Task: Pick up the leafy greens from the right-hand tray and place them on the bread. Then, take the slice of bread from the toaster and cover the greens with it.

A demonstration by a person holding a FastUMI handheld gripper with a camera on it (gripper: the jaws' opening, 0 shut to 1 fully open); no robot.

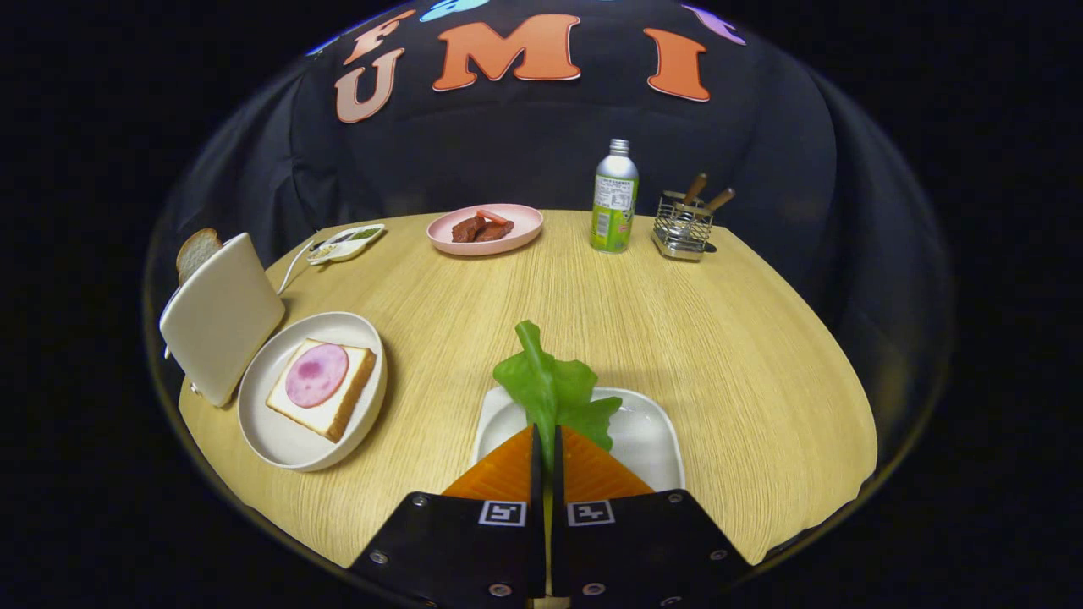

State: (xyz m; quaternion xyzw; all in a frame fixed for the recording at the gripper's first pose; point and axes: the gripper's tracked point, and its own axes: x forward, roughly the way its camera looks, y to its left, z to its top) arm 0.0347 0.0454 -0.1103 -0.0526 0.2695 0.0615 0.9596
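My gripper is shut on the leafy greens, which stick up and forward from between the fingertips. Right under them lies the white square tray, with nothing else on it. To the left stands a round white plate holding a slice of bread topped with a pink round of ham. Beyond that plate, at the table's left edge, a white toaster has a slice of bread poking out of its top.
At the back of the round wooden table stand a pink plate with red-brown meat pieces, a green and white bottle, a wire holder with wooden-handled utensils and a small white dish near the toaster's cord.
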